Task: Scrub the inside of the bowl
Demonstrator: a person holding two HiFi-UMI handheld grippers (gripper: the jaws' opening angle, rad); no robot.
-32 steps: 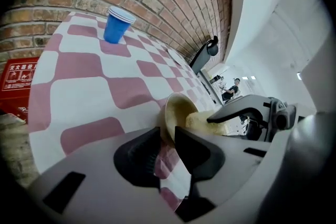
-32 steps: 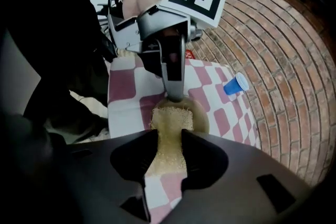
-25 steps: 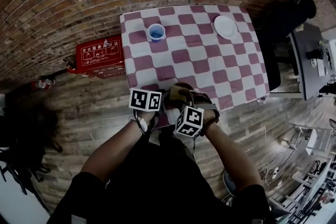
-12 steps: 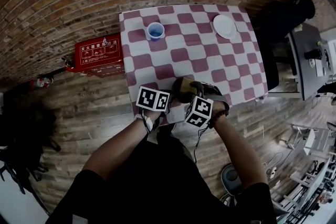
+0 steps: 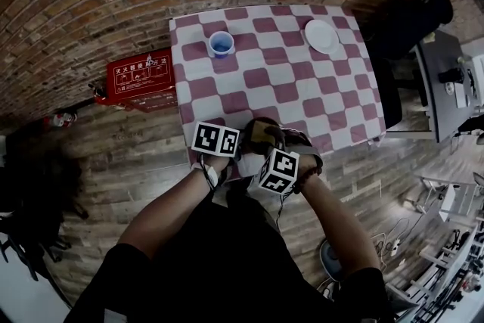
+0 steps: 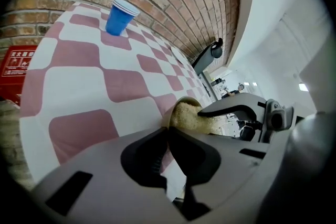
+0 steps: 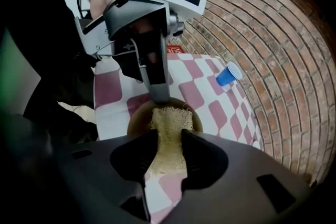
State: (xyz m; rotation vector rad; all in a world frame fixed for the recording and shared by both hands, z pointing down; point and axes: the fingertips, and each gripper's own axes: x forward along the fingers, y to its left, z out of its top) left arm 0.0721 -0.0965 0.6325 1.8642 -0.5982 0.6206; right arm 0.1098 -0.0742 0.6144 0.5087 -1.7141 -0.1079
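A brown bowl [image 5: 261, 132] sits at the near edge of the checked table [image 5: 280, 76]. My left gripper [image 6: 167, 136] is closing tight on the bowl's rim [image 6: 176, 107], which is pinched thin between its jaws. My right gripper [image 7: 164, 157] is shut on a tan scrubbing sponge [image 7: 168, 126], whose far end lies inside the bowl [image 7: 137, 118]. The left gripper's fingers [image 7: 155, 71] come down onto the bowl's far rim in the right gripper view. In the head view the two marker cubes and the hands hide most of the bowl.
A blue cup [image 5: 221, 44] stands at the table's far left, and a white plate [image 5: 321, 35] lies at the far right. A red box [image 5: 140, 77] lies on the wooden floor left of the table. A brick wall runs behind the table.
Both grippers and the bowl drifted a little to the right, then back left and nearer. The cup and the plate have not moved.
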